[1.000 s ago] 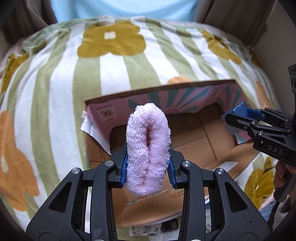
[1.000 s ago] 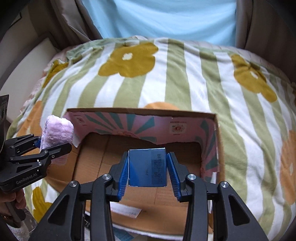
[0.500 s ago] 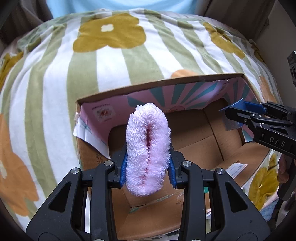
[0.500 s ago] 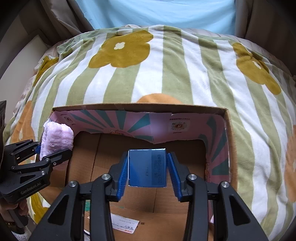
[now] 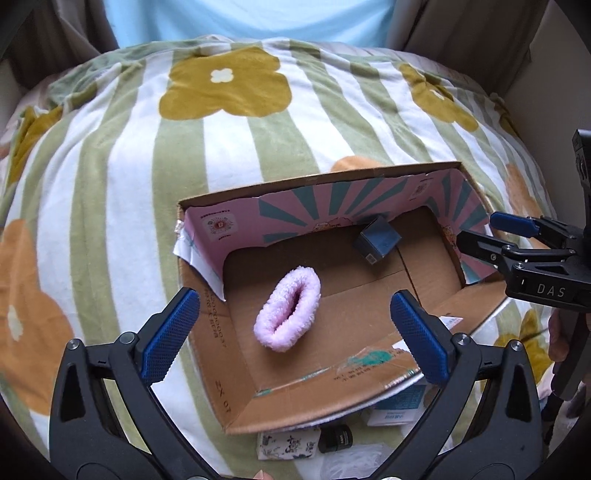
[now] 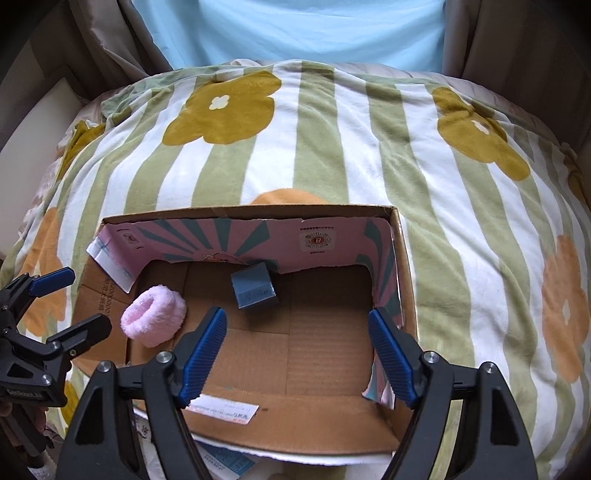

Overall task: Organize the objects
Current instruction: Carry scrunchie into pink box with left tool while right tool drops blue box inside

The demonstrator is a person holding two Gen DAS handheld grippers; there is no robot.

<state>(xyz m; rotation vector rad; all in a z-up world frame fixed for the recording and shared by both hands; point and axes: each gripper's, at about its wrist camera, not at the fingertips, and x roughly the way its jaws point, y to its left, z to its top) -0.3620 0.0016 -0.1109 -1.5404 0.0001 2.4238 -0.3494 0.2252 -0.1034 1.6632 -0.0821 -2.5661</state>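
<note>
Both claws, left (image 5: 295, 332) and right (image 6: 295, 354), now gape wide: scrunchie (image 5: 288, 310) and blue box (image 6: 254, 288) have dropped into the carton (image 6: 400, 258); more remain outside.

Soft, even daylight fills both views, brightest on the pale blue curtain (image 6: 321, 33) at the top of the frame. The striped floral blanket (image 5: 110, 206) is well lit and free of glare. Gentle shadow pools inside the cardboard box (image 6: 402, 258), deepest beneath its far wall. Fisheye distortion bows the bed outward and leaves the corners of both pictures black. The box contents look sharp, while the blue-padded left claw (image 5: 295, 336) and right claw (image 6: 295, 354) up front appear slightly soft.
</note>
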